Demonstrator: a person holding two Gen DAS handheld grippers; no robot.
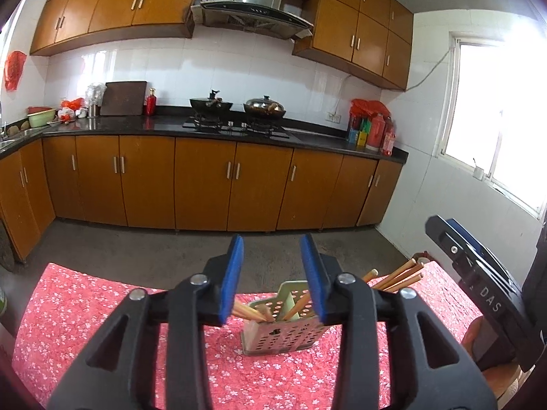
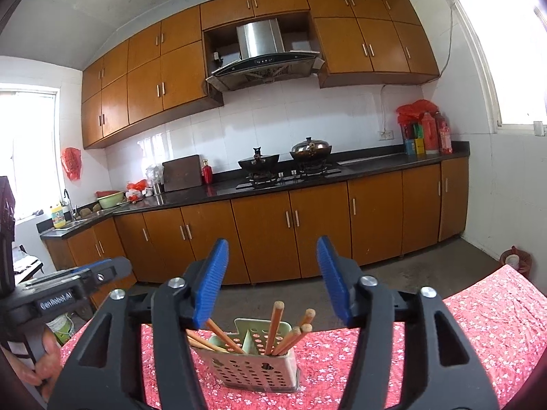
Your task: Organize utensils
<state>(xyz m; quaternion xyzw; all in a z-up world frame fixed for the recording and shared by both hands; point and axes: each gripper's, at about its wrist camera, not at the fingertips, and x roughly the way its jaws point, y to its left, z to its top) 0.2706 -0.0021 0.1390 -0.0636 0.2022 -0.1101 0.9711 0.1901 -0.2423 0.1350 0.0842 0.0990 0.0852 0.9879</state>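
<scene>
A pale green perforated utensil holder [image 1: 280,336] [image 2: 254,367] stands upright on a table with a red floral cloth [image 1: 85,314] [image 2: 478,335]. Several wooden chopsticks [image 1: 398,275] [image 2: 275,326] stick out of its two compartments, leaning left and right. My left gripper [image 1: 271,273] is open and empty, held above and just in front of the holder. My right gripper [image 2: 271,280] is open and empty, also above the holder. The right gripper's body shows at the right edge of the left wrist view [image 1: 478,273]; the left gripper's body shows at the left edge of the right wrist view [image 2: 68,290].
Beyond the table lies a grey floor [image 1: 136,249], then brown kitchen cabinets [image 1: 205,184] under a dark counter [image 1: 164,126] with a stove and two woks [image 1: 263,107]. Bright windows [image 1: 495,109] are at the sides. A red bucket [image 2: 516,261] stands by the table's far right corner.
</scene>
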